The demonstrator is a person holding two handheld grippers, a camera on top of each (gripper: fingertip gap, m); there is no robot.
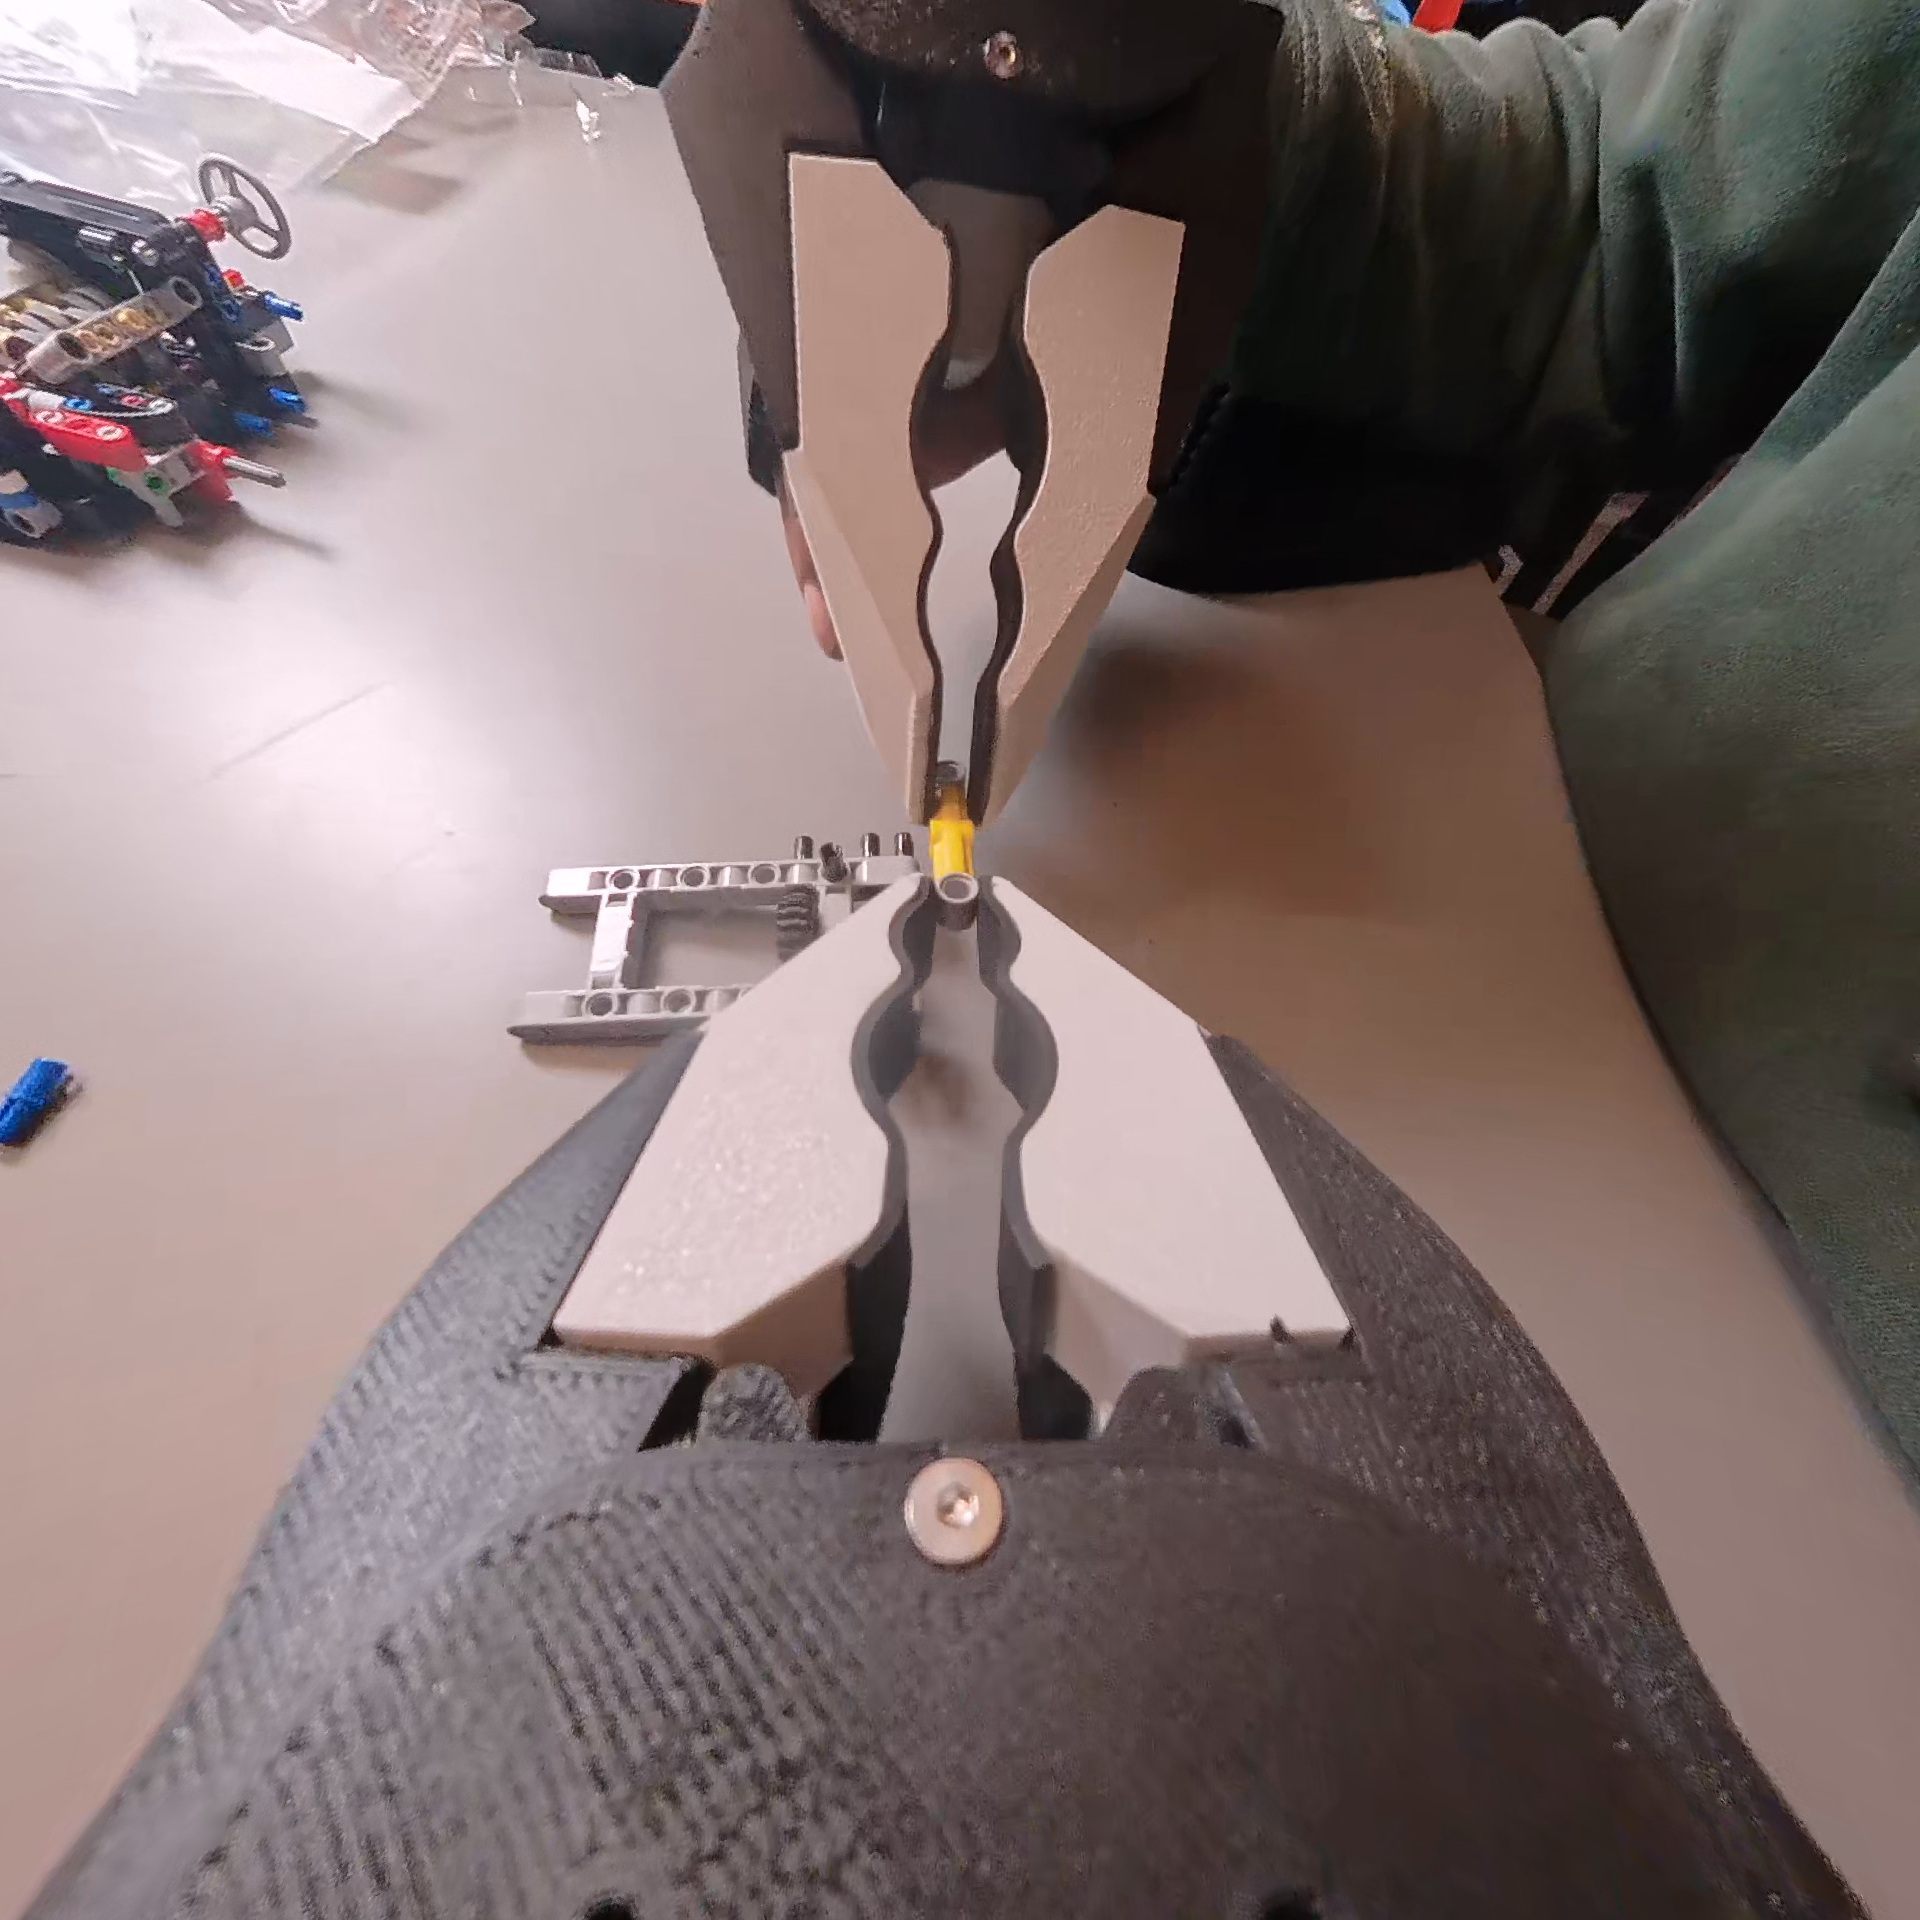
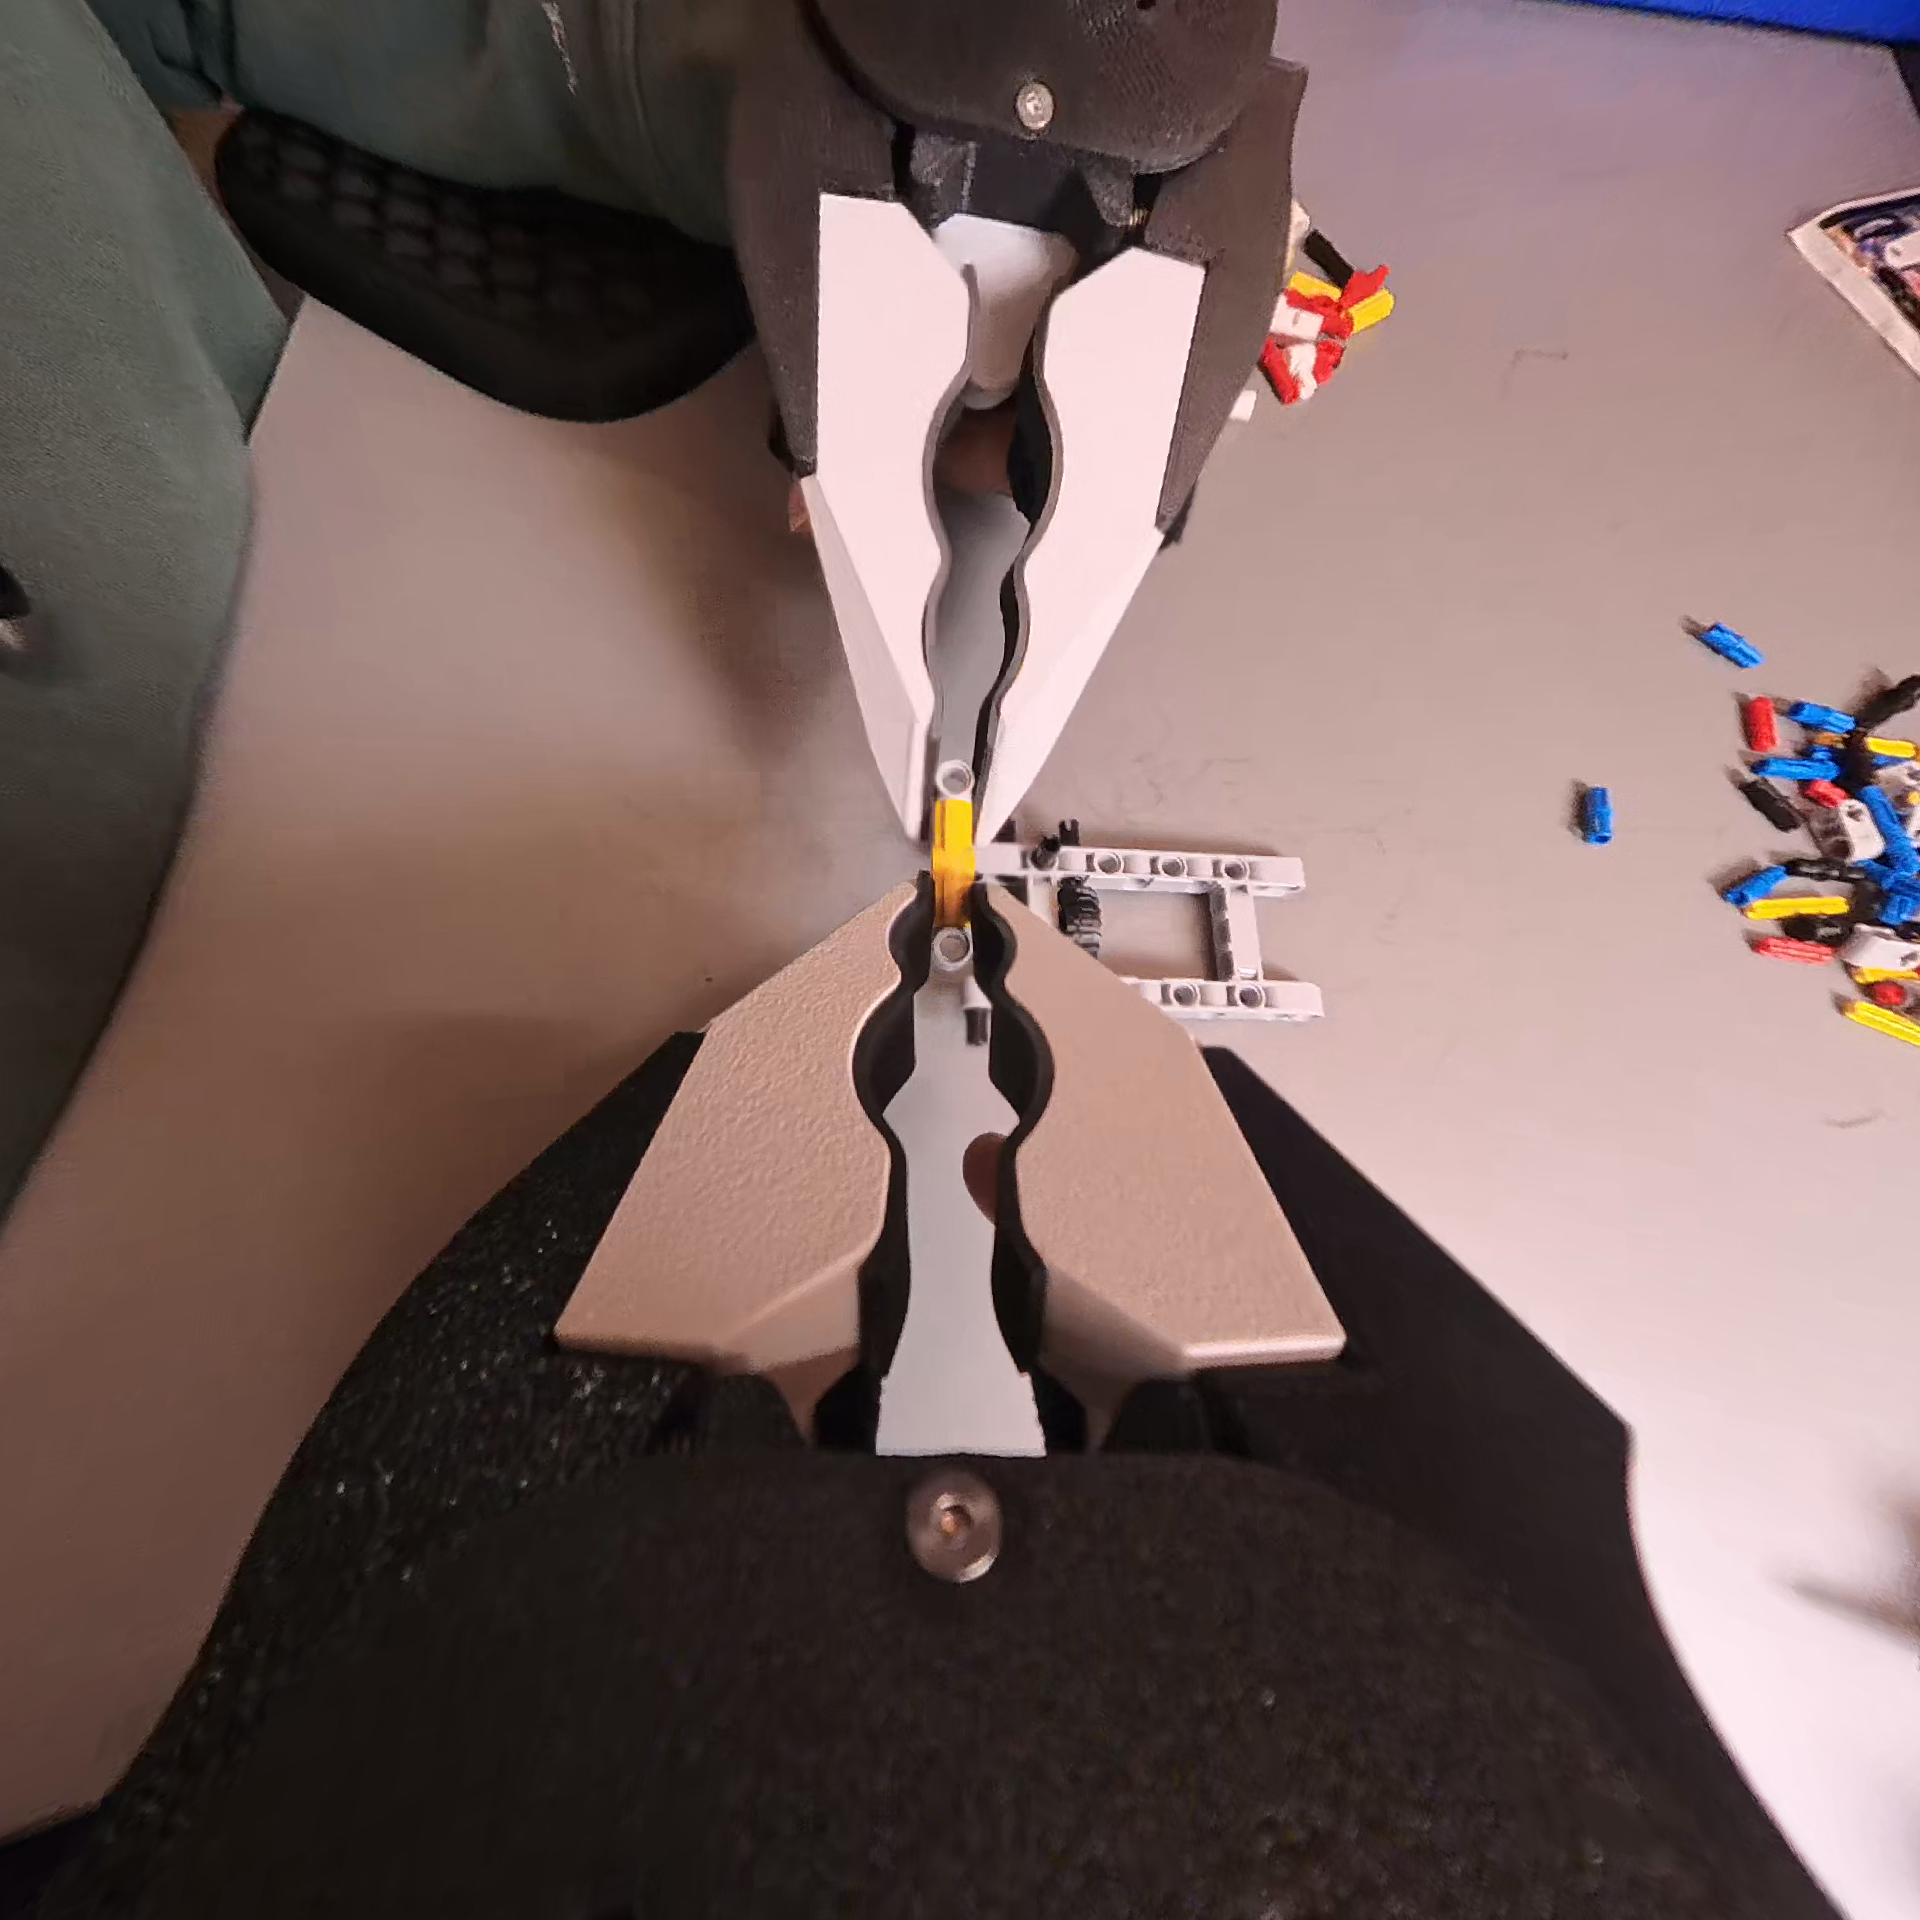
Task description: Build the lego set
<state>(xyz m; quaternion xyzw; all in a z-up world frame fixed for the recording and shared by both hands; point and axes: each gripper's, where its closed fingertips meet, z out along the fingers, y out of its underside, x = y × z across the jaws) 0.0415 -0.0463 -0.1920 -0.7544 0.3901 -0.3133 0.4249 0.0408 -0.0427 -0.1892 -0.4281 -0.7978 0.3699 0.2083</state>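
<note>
The left gripper, two pale beige wedge-shaped fingers on a black textured body, is closed down to a thin gap on a small light grey plastic connector with a round hole. Facing it tip to tip, the right gripper, of the same build, is likewise nearly closed, its tips pinching a second small grey holed connector at its own end. Between the two sets of tips runs a short yellow plastic axle piece, joining both grey ends, so the little assembly is held in the air by both grippers at once, above the smooth grey tabletop.

Just beside the meeting point, lying flat on the tabletop, is a light grey rectangular lego frame with rows of pin holes; black pins stand along its nearer beam and a small black gear-like part sits inside its opening. The person's dark green sleeve lies over the tabletop's near edge behind the right gripper.

In the left wrist view, a partly built black, red and blue lego model with a grey steering wheel sits toward the far left, with crumpled clear plastic bags beyond it and a loose blue pin on its own. In the right wrist view, a scattered heap of blue, yellow, red and black lego pieces lies toward the right edge, well apart from the frame.
</note>
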